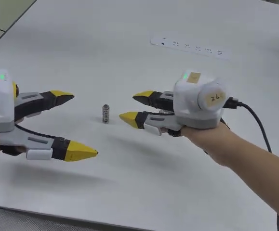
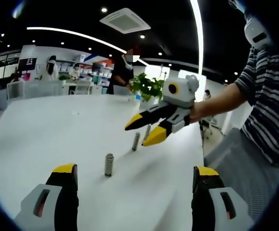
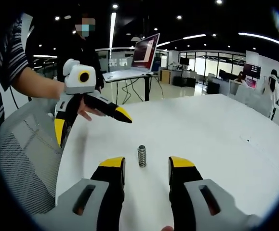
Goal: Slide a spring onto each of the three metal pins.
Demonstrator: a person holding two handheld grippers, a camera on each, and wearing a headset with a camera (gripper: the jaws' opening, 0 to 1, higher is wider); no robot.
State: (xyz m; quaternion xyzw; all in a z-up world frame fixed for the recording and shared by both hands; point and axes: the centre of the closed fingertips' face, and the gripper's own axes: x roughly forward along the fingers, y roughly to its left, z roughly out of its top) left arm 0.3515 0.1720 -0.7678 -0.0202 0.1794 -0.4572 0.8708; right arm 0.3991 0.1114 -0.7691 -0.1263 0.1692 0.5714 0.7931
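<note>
small grey coiled metal spring (image 1: pixel 105 113) standing upright on white tabletop (image 1: pixel 129 48), left yellow-tipped tool (image 1: pixel 81 125) hovering near it, released, right yellow-tipped tool (image 1: pixel 129 107) facing it, also released

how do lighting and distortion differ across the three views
Head view: soft even light, faint shadows under the left gripper and right gripper on the table; left gripper view: heavy fisheye bending, bright ceiling strips; right gripper view: likewise curved, spring sharp.

"26" on sticker (image 1: pixel 214 97), R gripper (image 1: pixel 128 107)
</note>
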